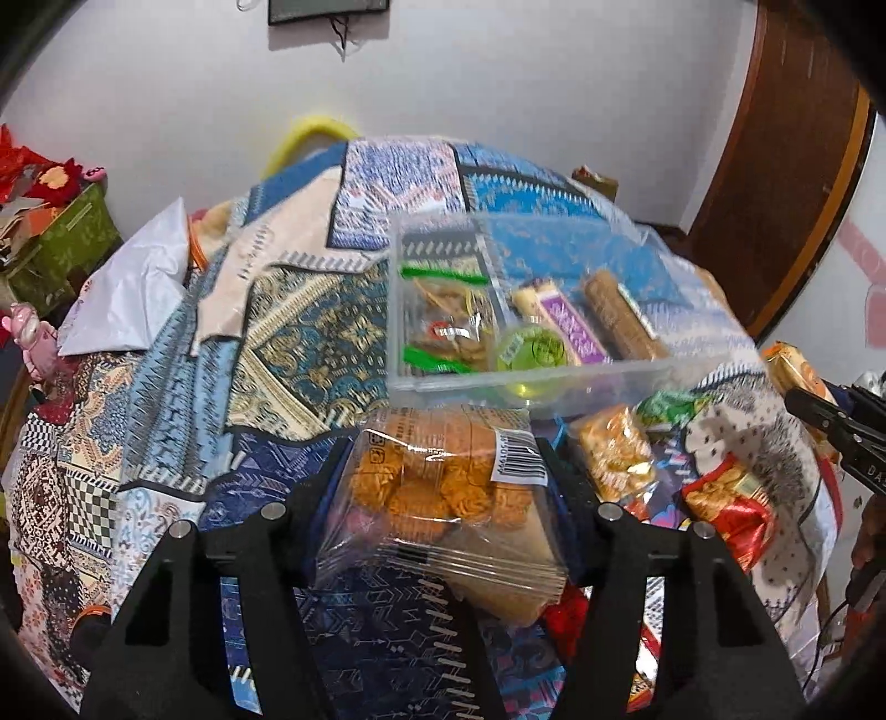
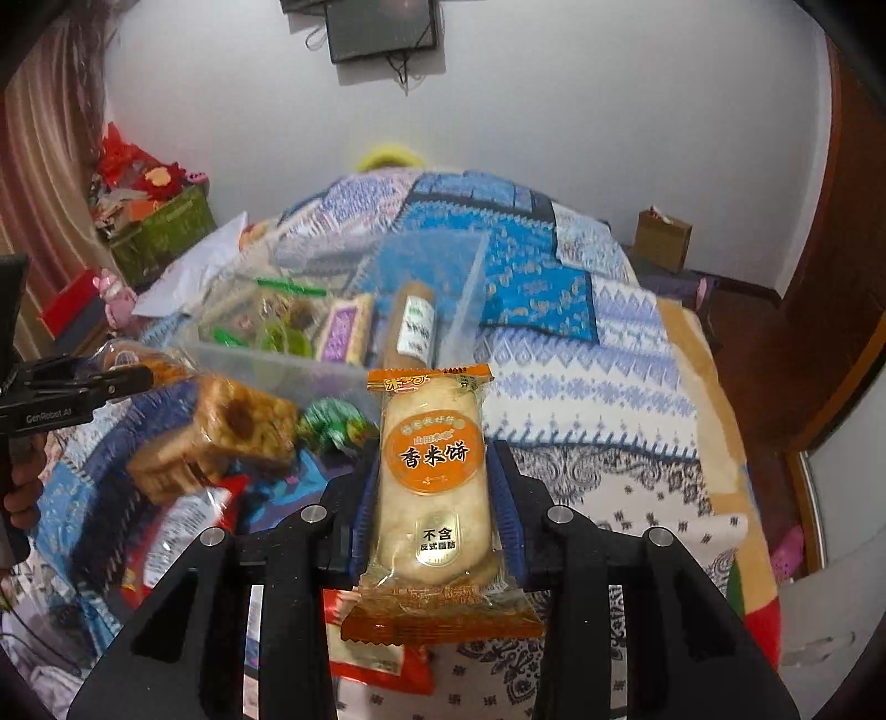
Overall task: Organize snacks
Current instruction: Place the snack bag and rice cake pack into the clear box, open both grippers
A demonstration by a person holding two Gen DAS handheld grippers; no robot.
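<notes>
Both grippers loaded, raised over quilt short of clear bin (image 1: 531,382).
Left gripper (image 1: 443,471) clamps clear cookie pack (image 1: 443,493): bulky, slick, crumbly, so hold its sides. Right gripper (image 2: 434,487) pinches rice-cracker packet (image 2: 434,487) mid-body: light, brittle, so squeeze gently.

A: What is blurred in the right wrist view?

B: The clear plastic storage box (image 2: 266,354) and the green-labelled packets inside it are smeared; their print cannot be read. The clear-wrapped stack of golden biscuits (image 2: 221,443) is softened too.

A: And what is cut off?

B: The dark wall-mounted screen (image 1: 326,11) is clipped by the top edge in the left wrist view. The red foil snack bag (image 1: 725,509) is partly covered by other packets, and its label cannot be made out.
</notes>
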